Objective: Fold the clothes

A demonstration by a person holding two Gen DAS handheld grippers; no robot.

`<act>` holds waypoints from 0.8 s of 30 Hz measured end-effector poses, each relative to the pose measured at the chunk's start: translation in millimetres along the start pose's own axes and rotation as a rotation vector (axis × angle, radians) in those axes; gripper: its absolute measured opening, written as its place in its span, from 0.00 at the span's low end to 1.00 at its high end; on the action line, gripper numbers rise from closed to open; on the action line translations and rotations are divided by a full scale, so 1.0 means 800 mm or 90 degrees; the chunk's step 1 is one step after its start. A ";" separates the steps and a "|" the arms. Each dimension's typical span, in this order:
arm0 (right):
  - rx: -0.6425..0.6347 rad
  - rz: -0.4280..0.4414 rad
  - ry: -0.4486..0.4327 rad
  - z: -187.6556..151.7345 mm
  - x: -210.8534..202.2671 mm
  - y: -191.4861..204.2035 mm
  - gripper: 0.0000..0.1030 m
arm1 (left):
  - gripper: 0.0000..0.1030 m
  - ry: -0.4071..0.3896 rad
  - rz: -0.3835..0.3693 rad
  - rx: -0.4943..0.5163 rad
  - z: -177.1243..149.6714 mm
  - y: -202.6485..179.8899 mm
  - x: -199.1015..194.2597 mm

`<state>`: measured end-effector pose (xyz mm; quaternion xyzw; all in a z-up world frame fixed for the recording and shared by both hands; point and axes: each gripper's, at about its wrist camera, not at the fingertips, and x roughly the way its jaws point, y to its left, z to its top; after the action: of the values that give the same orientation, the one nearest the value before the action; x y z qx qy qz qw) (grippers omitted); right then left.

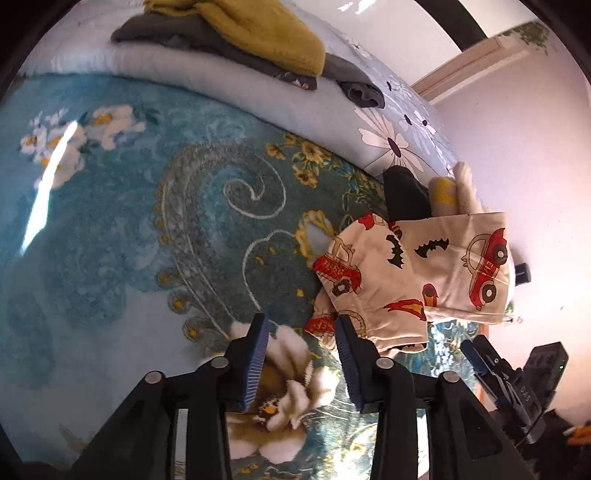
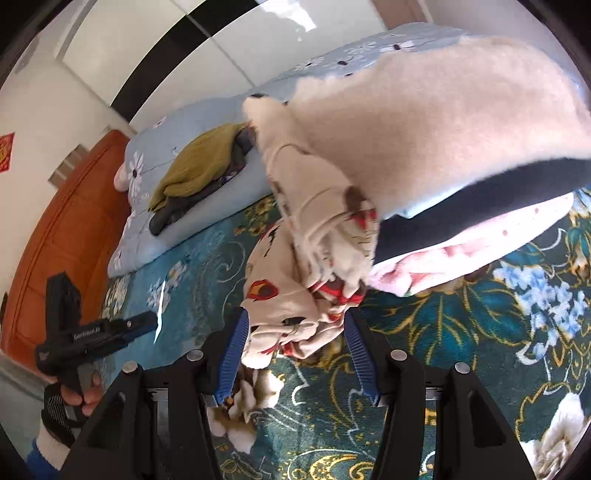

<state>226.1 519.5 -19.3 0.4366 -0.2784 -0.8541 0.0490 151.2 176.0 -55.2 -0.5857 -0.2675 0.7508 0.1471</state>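
The left gripper stands with its blue-padded jaws spread wide and nothing between them, hovering over the teal floral blanket. The edge of the folded cream car-print garment lies just beside its right finger, at about 1 o'clock from the tips. Beyond that garment, at 1 o'clock, a small pile of dark, yellow and cream clothes sits against the pale blue daisy-print quilt. At 12 o'clock, on the quilt, lies an olive-yellow garment over grey clothing.

The right gripper is also wide open, with a bunched end of the car-print garment lying between its fingers; no pad presses it. At 1 o'clock a stack of folded clothes, fuzzy cream on top, then black and pink, looms close. At 9 o'clock a gloved hand holds the other gripper's handle.
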 end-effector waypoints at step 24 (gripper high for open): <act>-0.110 -0.055 -0.066 0.091 -0.011 0.043 0.55 | 0.71 0.076 -0.294 -0.358 -0.052 0.013 0.160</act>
<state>170.0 525.3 38.7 0.3973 -0.1866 -0.8978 0.0352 157.3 245.4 -170.8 -0.5699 -0.5797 0.5596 0.1615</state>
